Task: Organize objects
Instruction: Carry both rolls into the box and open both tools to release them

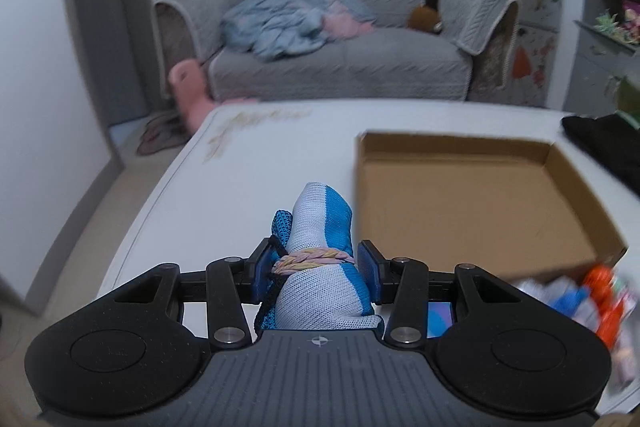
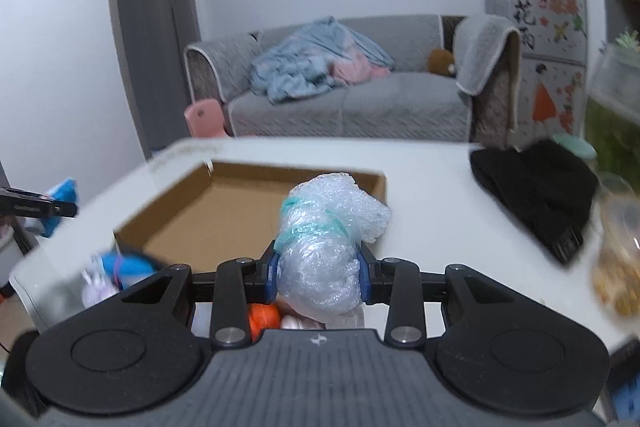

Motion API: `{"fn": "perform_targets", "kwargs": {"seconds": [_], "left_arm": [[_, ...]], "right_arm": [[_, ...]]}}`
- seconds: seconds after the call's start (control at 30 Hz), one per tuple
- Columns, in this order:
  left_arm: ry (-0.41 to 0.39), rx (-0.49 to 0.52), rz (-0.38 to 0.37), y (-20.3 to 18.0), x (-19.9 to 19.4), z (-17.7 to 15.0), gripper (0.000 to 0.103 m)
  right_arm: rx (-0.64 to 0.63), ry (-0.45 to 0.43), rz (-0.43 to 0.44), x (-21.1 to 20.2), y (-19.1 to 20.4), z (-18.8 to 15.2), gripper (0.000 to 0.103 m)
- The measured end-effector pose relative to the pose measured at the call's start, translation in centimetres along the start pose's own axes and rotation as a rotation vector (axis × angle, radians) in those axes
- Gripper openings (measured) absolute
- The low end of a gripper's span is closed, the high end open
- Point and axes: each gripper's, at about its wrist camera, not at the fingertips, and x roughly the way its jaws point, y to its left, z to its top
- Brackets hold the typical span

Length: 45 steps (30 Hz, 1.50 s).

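A: What is the left gripper (image 1: 316, 269) holding?

B: Its jaws are squeezed on a rolled blue and white cloth bundle (image 1: 320, 255) with a twisted band around it. The bundle sits right between the jaws and sticks out past them.

A: And the right gripper (image 2: 318, 273)?

B: Its jaws are clamped on a bubble wrap bundle (image 2: 328, 247) tied with a green band. It bulges out ahead of the jaws too.

A: Where do they go?

B: I think into the cardboard box (image 1: 472, 203). It lies on the white counter (image 1: 256, 163), ahead of the left jaws and off to their right. From the right jaws it is just ahead and to the left.

A: Is anything in the box yet?

B: No, the part I can see is bare. So the job looks only started. Two things are picked up, none put away.

A: What else is left?

B: A little pile of colorful things (image 1: 584, 299) sits below and right of the left jaws. A black cloth (image 2: 536, 191) lies far to the right of the right jaws.

A: Any words to read?

B: Big black Chinese characters on the flowery cover (image 2: 532, 15) far behind. No labels on the bundles.
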Motion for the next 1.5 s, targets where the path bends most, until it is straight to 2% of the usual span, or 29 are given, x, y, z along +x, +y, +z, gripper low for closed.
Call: {"fn": "perform_targets", "kwargs": {"seconds": [0.2,0.4,0.57,0.67,0.77,0.9,1.2,1.4,1.5], "left_arm": [[-0.038,0.088,-0.063,-2.7,2.0,3.0,0.051],[-0.029,0.169,-0.151,-5.1,6.9,5.7,0.051],[-0.016,0.238,-0.256,-6.9,11.7,6.5,0.051],[0.014,0.28,-0.266,-7.6,14.9,6.3,0.051],[0.062,0.263,-0.283,-7.3,17.5,6.2,0.049],[0.085,0.247,-0.266,-6.9,19.5,5.8,0.045],[0.07,0.248,-0.24,-7.2,19.8,5.6,0.046],[0.041,0.312,-0.151,-8.1,19.5,5.3,0.052],[0.018,0.349,-0.064,-8.6,19.3,5.1,0.064]], "right_arm": [[-0.025,-0.016,0.057,2.7,0.1,2.4,0.033],[-0.056,0.03,0.135,7.4,0.5,4.8,0.033],[-0.08,0.118,0.21,13.5,1.9,6.5,0.033],[-0.102,0.176,0.265,17.2,2.8,7.1,0.033],[-0.136,0.228,0.267,20.5,3.6,7.3,0.033],[-0.162,0.286,0.255,23.7,4.2,6.7,0.033],[-0.19,0.369,0.237,25.9,5.1,6.1,0.033],[-0.219,0.402,0.219,26.2,5.6,5.9,0.034],[-0.231,0.409,0.219,26.0,5.7,5.9,0.035]]}}
